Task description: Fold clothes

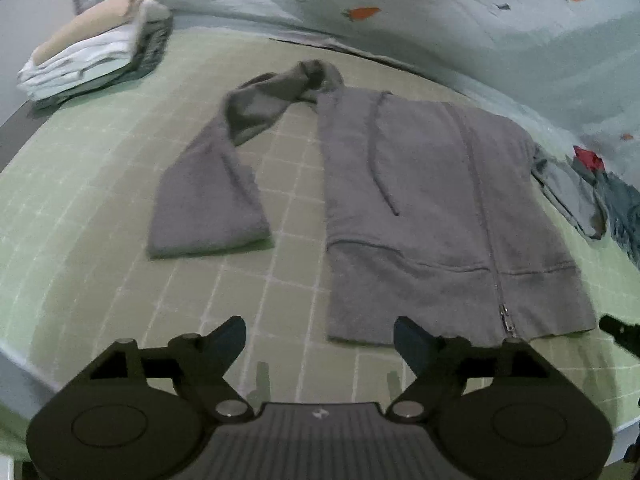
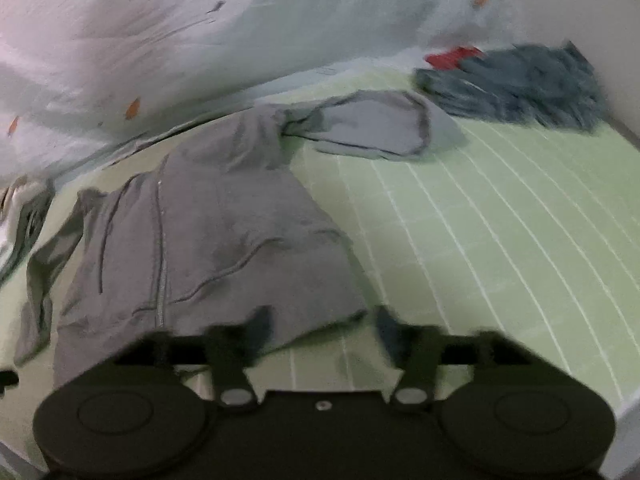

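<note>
Both grippers, left gripper (image 1: 320,338) and right gripper (image 2: 320,328), are hovering released and empty, approaching the grey hoodie (image 1: 432,216) hem to fold it.

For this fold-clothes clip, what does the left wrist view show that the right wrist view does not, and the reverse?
Only the left wrist view shows clearly the stack of folded beige, white and dark clothes, which the right view cuts to a sliver, and the left gripper, open over the hem.

Only the right wrist view shows the hoodie's hood spread flat, the blue-grey crumpled garment whole, and the right gripper, open by the hem corner.

Both show the grey zip-up hoodie, the green gridded mat and the pale printed bedding.
</note>
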A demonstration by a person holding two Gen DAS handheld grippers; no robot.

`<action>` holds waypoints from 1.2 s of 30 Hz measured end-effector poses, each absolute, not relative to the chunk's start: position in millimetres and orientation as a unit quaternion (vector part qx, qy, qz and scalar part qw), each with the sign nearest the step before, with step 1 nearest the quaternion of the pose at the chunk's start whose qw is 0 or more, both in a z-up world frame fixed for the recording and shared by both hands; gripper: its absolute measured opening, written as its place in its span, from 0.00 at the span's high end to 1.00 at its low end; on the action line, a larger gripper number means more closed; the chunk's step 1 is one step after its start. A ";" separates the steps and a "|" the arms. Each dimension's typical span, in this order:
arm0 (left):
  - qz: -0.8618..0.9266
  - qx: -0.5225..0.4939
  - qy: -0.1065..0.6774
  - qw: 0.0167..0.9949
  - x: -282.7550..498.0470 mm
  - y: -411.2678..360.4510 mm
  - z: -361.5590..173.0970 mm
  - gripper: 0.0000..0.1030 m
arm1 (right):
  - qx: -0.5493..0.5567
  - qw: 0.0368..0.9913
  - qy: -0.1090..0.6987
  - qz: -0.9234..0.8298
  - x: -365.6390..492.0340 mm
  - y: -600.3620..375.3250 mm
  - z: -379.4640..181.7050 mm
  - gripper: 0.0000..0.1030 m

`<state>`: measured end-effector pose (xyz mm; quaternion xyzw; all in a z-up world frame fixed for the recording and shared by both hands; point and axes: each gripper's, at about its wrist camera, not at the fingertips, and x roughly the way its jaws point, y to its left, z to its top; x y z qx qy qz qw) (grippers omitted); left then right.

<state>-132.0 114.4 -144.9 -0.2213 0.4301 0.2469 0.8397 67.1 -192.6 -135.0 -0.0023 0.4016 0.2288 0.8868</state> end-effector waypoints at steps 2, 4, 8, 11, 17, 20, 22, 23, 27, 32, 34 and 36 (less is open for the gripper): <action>0.244 -0.213 0.435 0.840 -119.3 115.8 -153.8 0.14 | -0.033 0.885 0.398 0.241 77.3 -179.1 -144.5 0.19; 0.241 -0.211 0.442 0.838 -105.6 118.0 -163.6 0.14 | -0.056 0.881 0.398 0.248 86.2 -168.0 -152.9 0.05; 0.228 -0.212 0.450 0.837 -78.3 123.9 -183.1 0.13 | -0.084 0.882 0.382 0.263 100.6 -149.9 -171.1 0.00; 0.213 -0.202 0.439 0.849 -64.1 124.3 -190.7 0.07 | -0.090 0.870 0.392 0.286 110.4 -140.4 -182.5 0.00; 0.226 -0.170 0.434 0.855 -55.4 115.2 -183.9 0.90 | -0.120 0.852 0.403 0.311 104.3 -126.8 -177.7 0.52; 0.224 -0.188 0.424 0.857 -66.5 113.4 -173.3 0.93 | -0.105 0.846 0.401 0.334 91.7 -133.1 -161.8 0.90; 0.223 -0.187 0.412 0.863 -82.3 106.8 -154.8 0.94 | -0.113 0.851 0.377 0.348 73.4 -142.5 -144.2 0.90; 0.222 -0.187 0.407 0.866 -90.5 103.3 -145.5 0.94 | -0.111 0.852 0.371 0.353 64.0 -148.5 -135.4 0.90; 0.225 -0.184 0.418 0.861 -128.3 85.2 -125.5 0.93 | -0.096 0.845 0.390 0.354 28.7 -175.7 -121.5 0.90; 0.267 -0.226 0.481 0.804 -148.8 87.2 -164.7 0.88 | -0.099 0.812 0.464 0.340 8.4 -182.6 -161.7 0.86; 0.269 -0.233 0.481 0.801 -147.1 91.1 -165.5 0.83 | -0.129 0.814 0.456 0.337 6.3 -174.8 -163.8 0.78; 0.275 -0.232 0.472 0.805 -144.3 95.7 -159.6 0.71 | -0.144 0.823 0.442 0.327 11.7 -167.7 -158.5 0.60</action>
